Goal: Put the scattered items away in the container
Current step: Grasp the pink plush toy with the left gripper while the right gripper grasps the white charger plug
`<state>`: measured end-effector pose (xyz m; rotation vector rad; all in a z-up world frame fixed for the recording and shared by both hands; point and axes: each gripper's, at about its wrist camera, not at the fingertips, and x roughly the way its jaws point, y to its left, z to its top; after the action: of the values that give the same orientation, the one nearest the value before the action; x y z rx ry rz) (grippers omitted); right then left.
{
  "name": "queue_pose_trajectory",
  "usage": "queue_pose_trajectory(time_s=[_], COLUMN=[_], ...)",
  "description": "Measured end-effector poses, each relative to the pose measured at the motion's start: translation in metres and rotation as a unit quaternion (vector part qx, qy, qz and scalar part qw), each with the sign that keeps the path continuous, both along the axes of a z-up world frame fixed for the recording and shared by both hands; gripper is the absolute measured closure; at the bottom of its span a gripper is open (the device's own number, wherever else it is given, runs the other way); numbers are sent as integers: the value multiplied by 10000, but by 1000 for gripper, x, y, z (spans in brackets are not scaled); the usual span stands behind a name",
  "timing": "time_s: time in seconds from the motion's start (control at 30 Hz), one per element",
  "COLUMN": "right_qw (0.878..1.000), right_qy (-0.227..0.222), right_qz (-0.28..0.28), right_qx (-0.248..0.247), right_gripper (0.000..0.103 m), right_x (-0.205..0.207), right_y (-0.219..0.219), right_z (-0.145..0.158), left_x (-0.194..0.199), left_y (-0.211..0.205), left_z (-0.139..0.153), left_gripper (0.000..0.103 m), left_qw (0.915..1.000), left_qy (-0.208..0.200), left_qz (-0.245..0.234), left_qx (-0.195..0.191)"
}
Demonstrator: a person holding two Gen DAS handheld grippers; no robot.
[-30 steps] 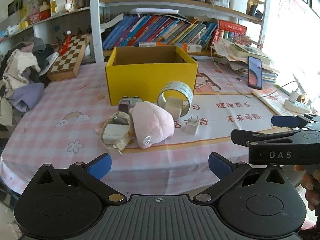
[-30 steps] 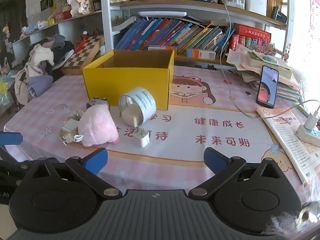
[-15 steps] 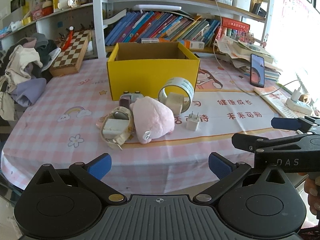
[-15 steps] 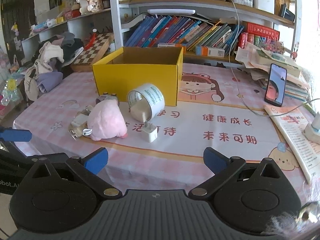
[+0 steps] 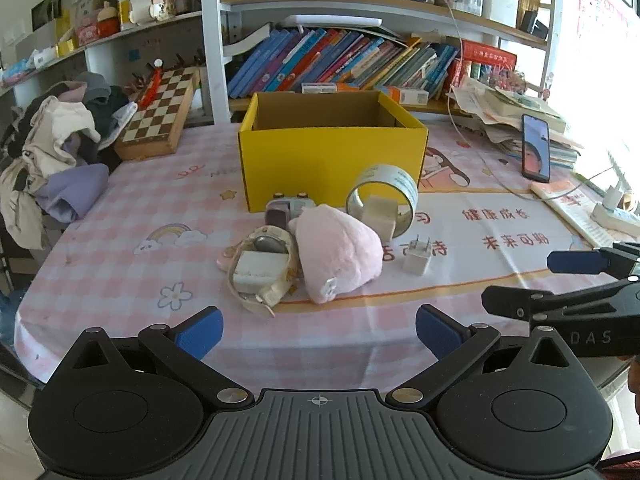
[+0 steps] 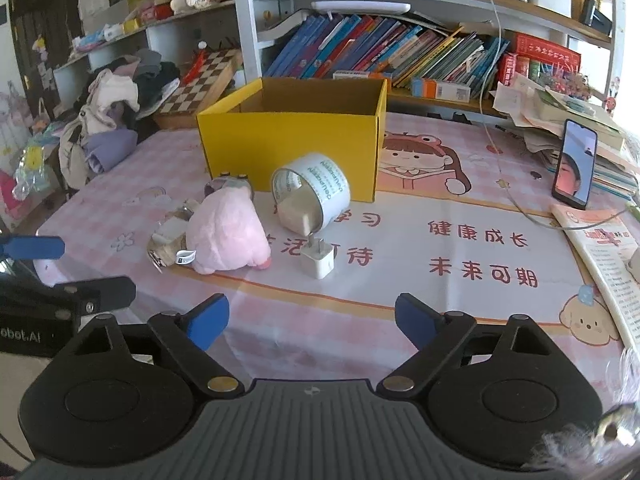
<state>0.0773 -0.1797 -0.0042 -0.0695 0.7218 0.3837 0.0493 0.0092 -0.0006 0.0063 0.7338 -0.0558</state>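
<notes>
Clutter is being shown bunched on the pink checked tablecloth, just short of the open yellow cardboard box, whose visible inside looks bare. Straight ahead of the left gripper a soft pink plush toy is lying slumped, its long axis running away and slightly leftward. Touching its left side a cream strap bundle with a white block is seen; behind it a small lilac gadget is standing against the box wall. Ahead and to the right of the plush, a glossy roll of clear tape is lying on its side with a cream block resting in its mouth, and a hard white plug adapter is standing prongs-up, apart from the rest.

From the right gripper the adapter is being seen almost dead ahead and nearest, the plush ahead to the left. Both grippers are being held released, blue pads spread wide, nothing between them, hovering at the near table edge. By this layout, the adapter is judged better suited to the right gripper, the plush and strap bundle to the left.
</notes>
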Motion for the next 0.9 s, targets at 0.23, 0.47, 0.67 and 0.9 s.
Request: queue_pose_trajectory(time_s=[0.23, 0.47, 0.67, 0.9], right_qw=[9998, 9991, 9976, 9958], right_qy=[142, 382, 651, 856], right_qz=[-68, -116, -27, 114], right_qx=[-104, -121, -252, -316], right_gripper=[30, 40, 48, 49], right_x=[27, 61, 89, 109], right_y=[3, 12, 26, 41], right_z=[-6, -15, -33, -45], left_x=[32, 61, 73, 86], left_y=[1, -9, -22, -28], left_z=[-7, -18, -31, -43], left_gripper=[8, 18, 22, 22], left_qw=[9995, 9938, 9782, 9641], left_qy=[-43, 44, 11, 0], left_qz=[-299, -964, -1621, -2037], left_qx=[65, 554, 1295, 1702])
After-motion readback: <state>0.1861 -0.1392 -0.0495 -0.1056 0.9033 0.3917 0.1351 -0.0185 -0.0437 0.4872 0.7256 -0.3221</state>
